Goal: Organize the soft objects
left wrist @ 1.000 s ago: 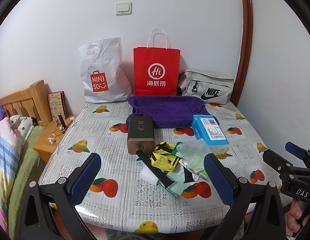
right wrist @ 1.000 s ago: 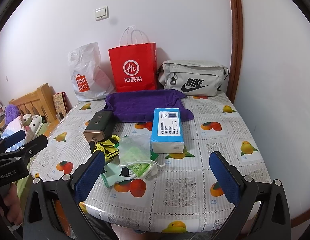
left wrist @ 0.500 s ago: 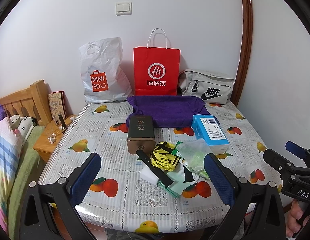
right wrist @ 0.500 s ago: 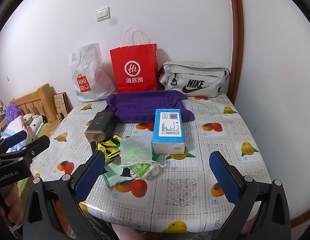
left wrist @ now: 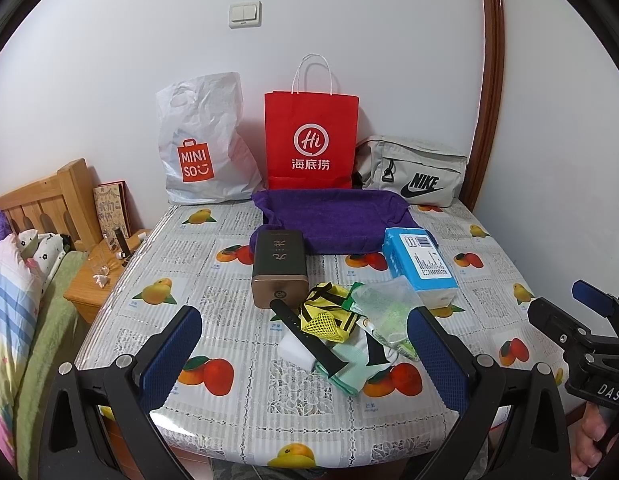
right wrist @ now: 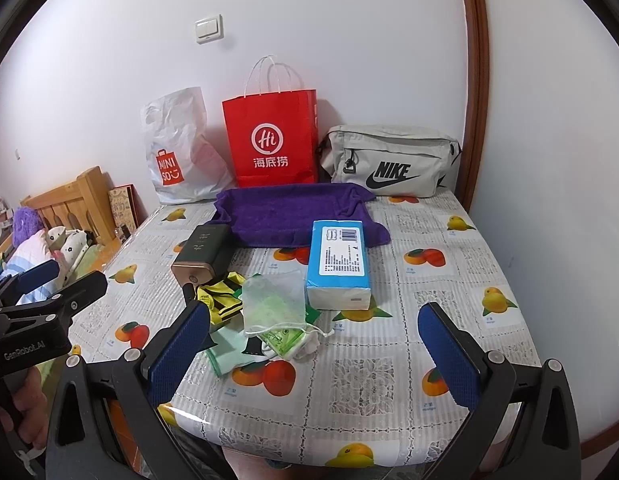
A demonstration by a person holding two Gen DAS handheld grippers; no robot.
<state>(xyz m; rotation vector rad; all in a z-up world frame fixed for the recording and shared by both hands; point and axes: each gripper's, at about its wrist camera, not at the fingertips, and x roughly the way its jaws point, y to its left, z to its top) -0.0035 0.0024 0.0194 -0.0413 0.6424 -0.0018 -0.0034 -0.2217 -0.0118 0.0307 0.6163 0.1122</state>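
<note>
Two grippers hover at the near edge of the counter, both with fingers spread wide and nothing between them. Farthest left on the fruit-print cloth lies the dark tin, with a black strap running from its end over a white sponge. Next comes the soft pile: a yellow mesh piece, a pale green cloth and a clear drawstring pouch. Right of that sits the blue tissue pack. Behind them all a purple towel is spread in front of three bags. The left gripper frames the pile, the right gripper its pouch side. Best, probably, to start with the topmost loose item, pinching a bunched fold low and lifting straight, so the strap and neighbours do not drag along.
</note>
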